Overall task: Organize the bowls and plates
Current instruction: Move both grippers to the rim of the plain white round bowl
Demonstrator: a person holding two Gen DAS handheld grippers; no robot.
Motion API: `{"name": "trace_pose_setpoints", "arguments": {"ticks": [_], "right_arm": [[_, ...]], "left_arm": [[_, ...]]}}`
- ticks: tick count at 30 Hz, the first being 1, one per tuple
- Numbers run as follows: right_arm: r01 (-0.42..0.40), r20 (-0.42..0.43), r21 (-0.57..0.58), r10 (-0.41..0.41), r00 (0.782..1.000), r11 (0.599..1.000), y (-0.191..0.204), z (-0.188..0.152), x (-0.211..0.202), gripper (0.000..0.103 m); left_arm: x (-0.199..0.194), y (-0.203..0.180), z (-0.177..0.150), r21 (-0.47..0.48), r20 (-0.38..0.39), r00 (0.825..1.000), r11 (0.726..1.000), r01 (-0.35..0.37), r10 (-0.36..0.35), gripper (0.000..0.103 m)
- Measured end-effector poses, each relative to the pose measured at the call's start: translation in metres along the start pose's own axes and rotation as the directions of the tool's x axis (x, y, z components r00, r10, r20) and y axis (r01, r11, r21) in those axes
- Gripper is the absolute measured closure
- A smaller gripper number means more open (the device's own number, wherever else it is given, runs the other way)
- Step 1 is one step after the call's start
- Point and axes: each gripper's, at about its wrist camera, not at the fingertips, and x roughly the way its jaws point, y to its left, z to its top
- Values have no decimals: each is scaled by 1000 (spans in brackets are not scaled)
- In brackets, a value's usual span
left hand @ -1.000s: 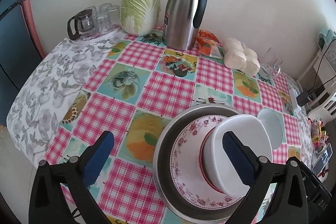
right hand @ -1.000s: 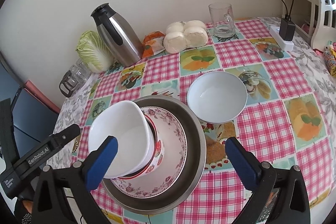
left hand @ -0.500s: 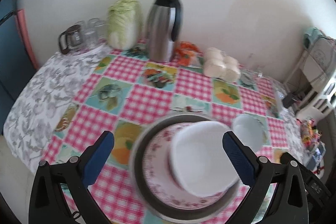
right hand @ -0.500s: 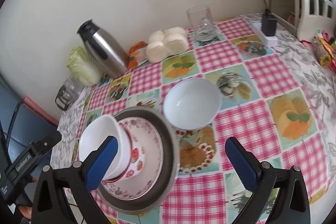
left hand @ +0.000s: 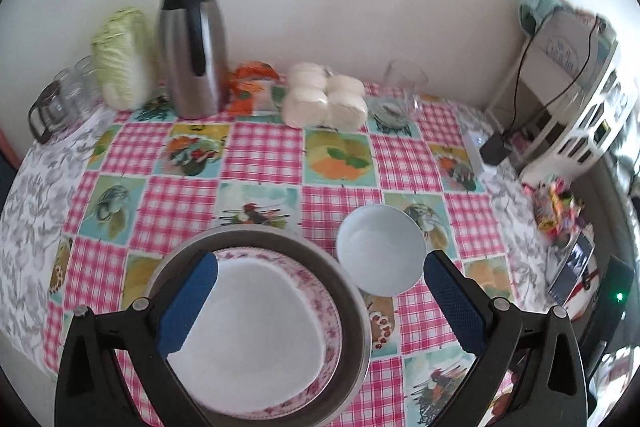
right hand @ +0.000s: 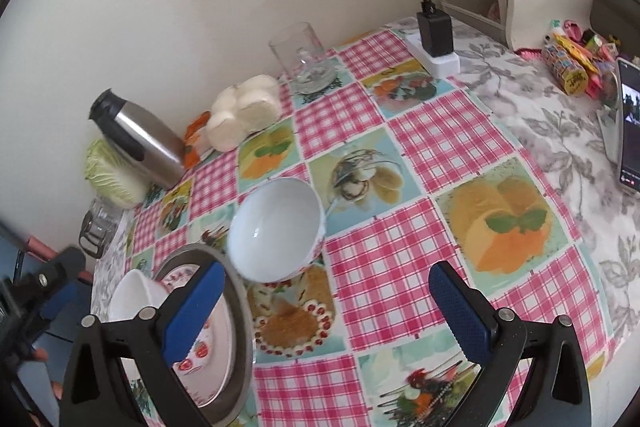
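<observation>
While my left tongs gape empty above the stacked bowl, my right tongs gape empty near the loose bowl.

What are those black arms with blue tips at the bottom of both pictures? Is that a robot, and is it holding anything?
No robot: a person holds a two-fingered claw in each hand, and a fisheye camera on each looks out along its fingers. One picture is from the left claw, the other from the right claw. Both are open and hold nothing. On the checked tablecloth sits a metal basin holding a floral plate with a white bowl on it. A second white bowl stands just beside the basin. Behind are a steel thermos jug, a cabbage, buns and a glass mug.
</observation>
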Motion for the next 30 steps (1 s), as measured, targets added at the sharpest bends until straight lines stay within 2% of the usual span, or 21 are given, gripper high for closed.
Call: {"name": "trace_pose_setpoints", "arguments": {"ticks": [5, 8, 10, 14, 21, 27, 30], "right_arm": [[6, -18, 13, -5, 1000, 1000, -6, 1, 16, 0], [14, -24, 8, -14, 1000, 1000, -6, 2, 24, 0], [12, -28, 4, -12, 1000, 1000, -6, 4, 30, 0], [12, -35, 2, -12, 999, 1000, -5, 4, 41, 0], [13, -55, -15, -13, 998, 1000, -4, 8, 63, 0], [17, -73, 16, -16, 997, 1000, -10, 6, 82, 0], [9, -80, 31, -6, 997, 999, -12, 6, 89, 7]], "left_arm": [[31, -17, 13, 20, -98, 995, 1000, 23, -21, 0], [51, -22, 20, 5, -156, 986, 998, 65, -63, 0], [63, -26, 24, 19, -187, 982, 1000, 18, -14, 0], [80, -32, 31, 76, -233, 971, 997, -28, 45, 0], [118, -40, 43, 165, -319, 931, 978, -128, 176, 0], [143, -43, 48, 205, -343, 905, 960, -190, 252, 1], [155, -45, 48, 220, -366, 889, 953, -206, 277, 1]]}}
